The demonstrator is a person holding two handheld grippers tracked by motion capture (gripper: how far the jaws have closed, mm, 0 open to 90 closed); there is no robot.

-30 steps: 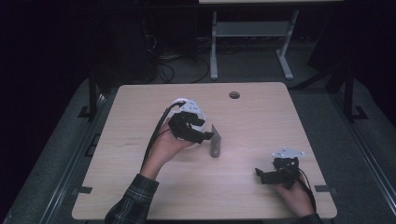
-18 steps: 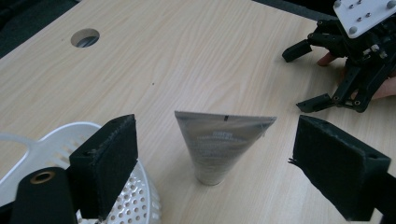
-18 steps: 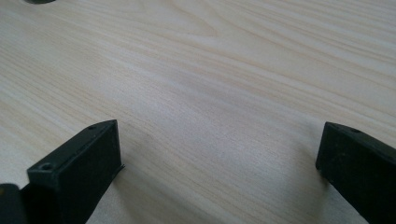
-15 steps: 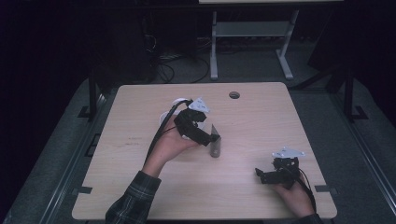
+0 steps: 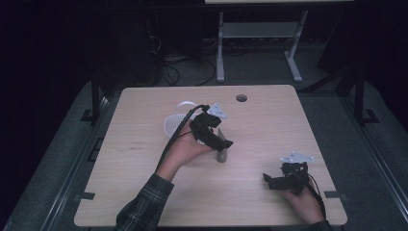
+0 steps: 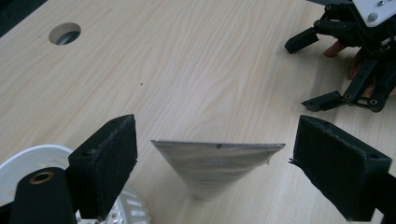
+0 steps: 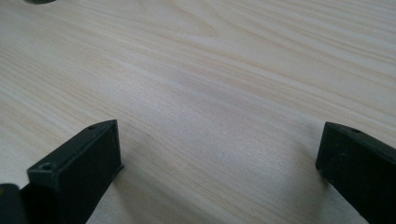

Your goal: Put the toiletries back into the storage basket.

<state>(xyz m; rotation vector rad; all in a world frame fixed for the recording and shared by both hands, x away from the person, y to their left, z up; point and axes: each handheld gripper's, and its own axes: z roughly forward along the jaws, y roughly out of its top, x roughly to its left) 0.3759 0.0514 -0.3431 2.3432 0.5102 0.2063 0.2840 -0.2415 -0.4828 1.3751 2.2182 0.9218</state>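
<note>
The left gripper (image 6: 212,172) has just been opening, and its jaws now stand wide apart around a silver foil pouch (image 6: 219,165) standing upright on the wooden table (image 5: 269,125), touching neither pad. A white perforated dish (image 5: 172,126) sits just behind. The right gripper (image 7: 219,168) rests near the table's front right, jaws apart over bare wood.

High view: fixed above the person's side, facing forward and down, far enough to take in the whole table (image 5: 269,125) and the floor beyond.
Left gripper view: rides the left gripper (image 6: 212,172), close above the tabletop, looking along its jaws at a silver pouch (image 6: 219,165) (the right gripper (image 6: 348,60) shows farther off).
Right gripper view: very low and close, facing bare wood.
Shared: the pouch (image 5: 221,153), the table's round hole (image 5: 241,98) (image 6: 65,33).
</note>
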